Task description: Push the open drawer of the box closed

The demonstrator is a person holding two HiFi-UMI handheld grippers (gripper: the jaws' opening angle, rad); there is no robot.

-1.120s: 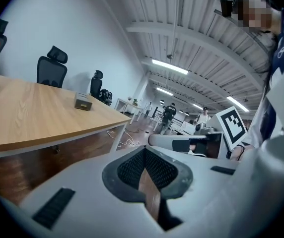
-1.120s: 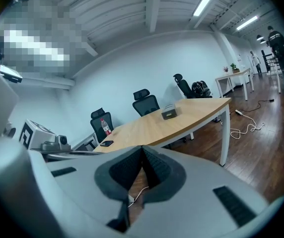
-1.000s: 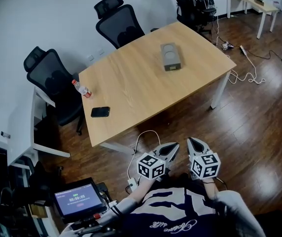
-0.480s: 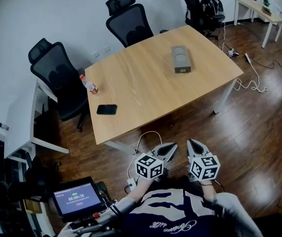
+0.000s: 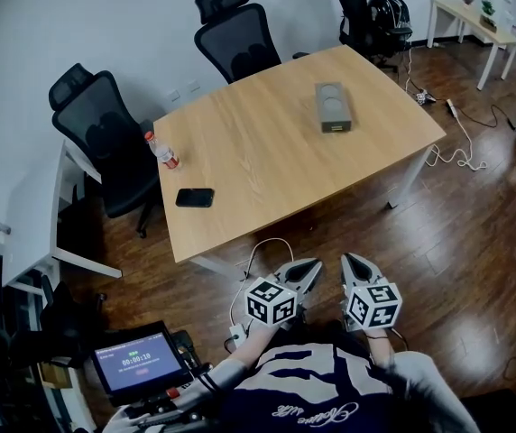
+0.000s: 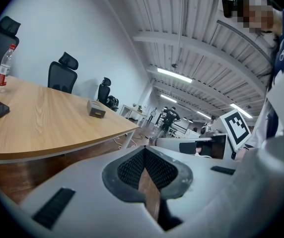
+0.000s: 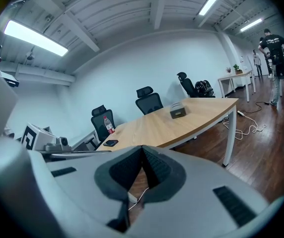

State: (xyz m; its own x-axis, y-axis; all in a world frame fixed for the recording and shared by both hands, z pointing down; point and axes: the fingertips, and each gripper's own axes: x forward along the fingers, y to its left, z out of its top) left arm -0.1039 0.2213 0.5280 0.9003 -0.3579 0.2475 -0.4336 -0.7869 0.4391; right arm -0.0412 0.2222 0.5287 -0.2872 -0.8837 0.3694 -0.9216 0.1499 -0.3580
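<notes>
Both tools are held close to the person's chest, side by side above the wooden floor (image 5: pixel 456 242), tips aimed toward the counter (image 5: pixel 267 165). The left tool (image 5: pixel 315 265) and the right tool (image 5: pixel 348 260) each have their jaws brought together at the tips, with nothing between them. The forearms are tucked in and the elbows bent. Well apart from both, the counter carries a phone (image 5: pixel 194 198) near its front-left edge, with a bottle (image 5: pixel 161 150) behind it. Farther right sits the box (image 5: pixel 333 105), its drawer too small to judge. Office chairs (image 5: pixel 235 39) stand beyond.
</notes>
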